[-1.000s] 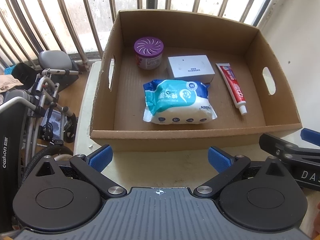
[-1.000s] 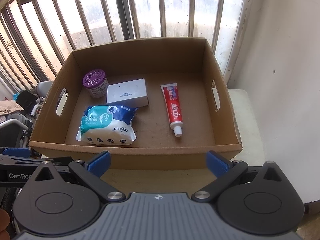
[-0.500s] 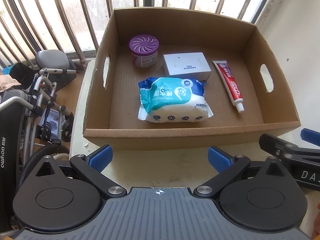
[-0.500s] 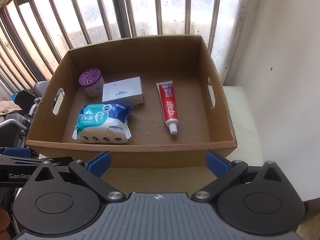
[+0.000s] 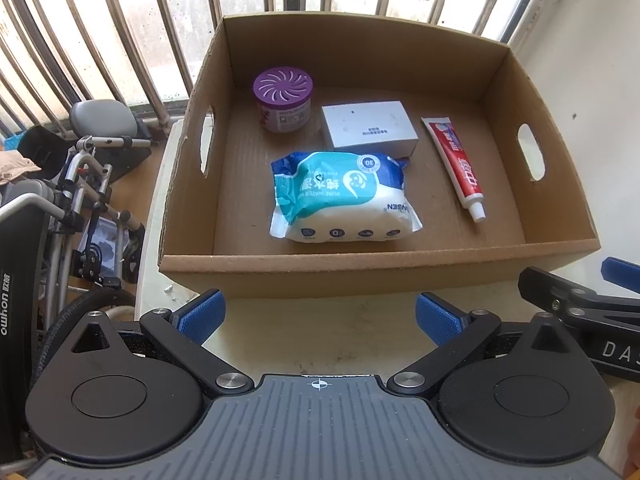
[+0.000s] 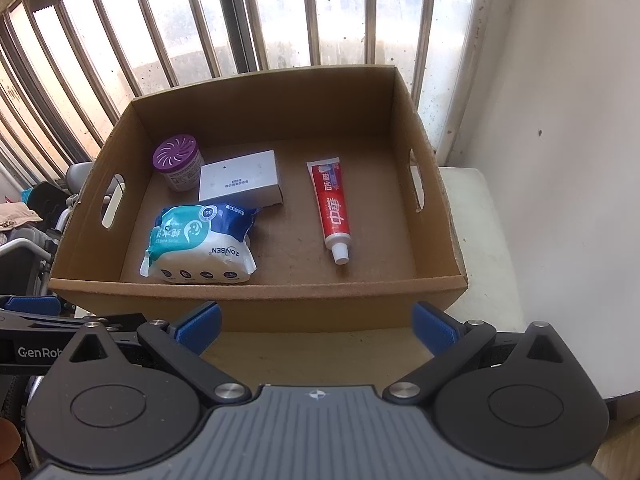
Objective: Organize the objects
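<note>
An open cardboard box [image 5: 376, 270] [image 6: 256, 300] stands on a pale table. Inside lie a purple-lidded jar [image 5: 283, 99] [image 6: 178, 162], a white carton [image 5: 370, 126] [image 6: 240, 182], a blue wet-wipes pack [image 5: 340, 196] [image 6: 198, 246] and a red toothpaste tube [image 5: 460, 164] [image 6: 332, 208]. My left gripper [image 5: 319, 316] is open and empty, in front of the box's near wall. My right gripper [image 6: 316, 328] is open and empty too, beside it on the right; it also shows in the left wrist view [image 5: 576, 304].
Window bars [image 6: 240, 20] rise behind the box. A white wall [image 6: 560, 120] stands to the right. A folded wheelchair [image 5: 80, 200] and clutter sit on the floor left of the table. The table's bare top [image 6: 476, 220] shows right of the box.
Both grippers have drawn back and risen a little, so the box sits smaller and farther in both views. Both stay open; the objects in the box have not moved.
</note>
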Demonstrator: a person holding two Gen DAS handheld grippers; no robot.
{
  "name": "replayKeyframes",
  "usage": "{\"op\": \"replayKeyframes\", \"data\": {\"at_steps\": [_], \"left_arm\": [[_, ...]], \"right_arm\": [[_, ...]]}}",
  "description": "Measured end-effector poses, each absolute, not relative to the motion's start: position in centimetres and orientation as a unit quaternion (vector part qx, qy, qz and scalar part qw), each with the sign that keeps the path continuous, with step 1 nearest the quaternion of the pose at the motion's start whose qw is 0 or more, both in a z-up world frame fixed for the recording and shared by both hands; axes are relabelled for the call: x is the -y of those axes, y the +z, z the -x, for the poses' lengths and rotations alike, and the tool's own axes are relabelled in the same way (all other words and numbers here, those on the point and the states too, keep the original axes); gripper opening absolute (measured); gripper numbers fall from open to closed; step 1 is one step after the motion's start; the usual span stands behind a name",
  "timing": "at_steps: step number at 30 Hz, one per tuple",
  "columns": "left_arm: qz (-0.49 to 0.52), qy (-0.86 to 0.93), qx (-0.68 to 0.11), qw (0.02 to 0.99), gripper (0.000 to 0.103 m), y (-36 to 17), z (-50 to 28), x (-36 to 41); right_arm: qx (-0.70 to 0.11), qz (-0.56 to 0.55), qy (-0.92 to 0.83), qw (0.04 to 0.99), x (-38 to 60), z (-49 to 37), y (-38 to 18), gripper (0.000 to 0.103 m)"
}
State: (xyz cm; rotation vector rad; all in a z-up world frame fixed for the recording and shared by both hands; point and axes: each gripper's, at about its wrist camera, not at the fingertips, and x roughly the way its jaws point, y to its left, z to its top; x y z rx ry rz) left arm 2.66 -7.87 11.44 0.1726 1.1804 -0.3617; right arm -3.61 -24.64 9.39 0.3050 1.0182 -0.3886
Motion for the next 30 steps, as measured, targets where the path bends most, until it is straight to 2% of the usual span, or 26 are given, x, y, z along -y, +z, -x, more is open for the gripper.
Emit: {"op": "replayKeyframes", "data": {"at_steps": [30], "left_arm": [[-0.078,-0.165,-0.555,0.811,0.102,11.39,-2.55,7.82]], "right_arm": [[-0.483,-0.146,-0.184,0.843,24.64,3.77,9.32,0.103]]}}
